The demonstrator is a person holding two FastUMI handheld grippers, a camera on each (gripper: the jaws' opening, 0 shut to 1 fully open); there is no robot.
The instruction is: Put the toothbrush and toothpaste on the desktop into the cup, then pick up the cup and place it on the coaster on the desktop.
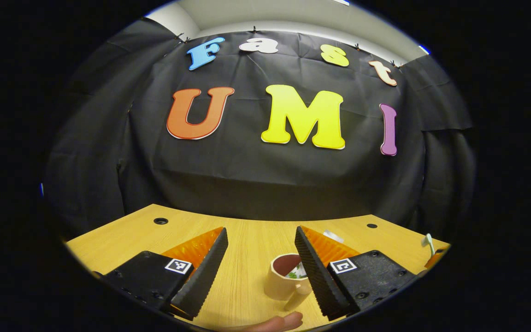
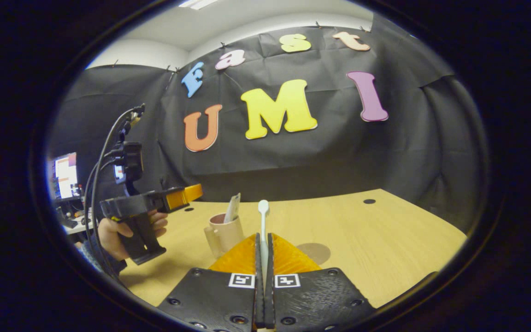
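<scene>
Right gripper view shows the right tongs closed on the toothbrush near the cup that already holds the toothpaste, while the left tongs hover wide open and empty, so I judge the brush must next go into the cup, well apart from the coaster on the bench.

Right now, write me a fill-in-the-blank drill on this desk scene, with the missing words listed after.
1. The right tongs are shut on the ____.
2. The toothpaste stands inside the ____.
3. The left tongs are ____, holding nothing.
4. The coaster lies on the desk with ____ on it.

Missing words: toothbrush; cup; open; nothing
</scene>
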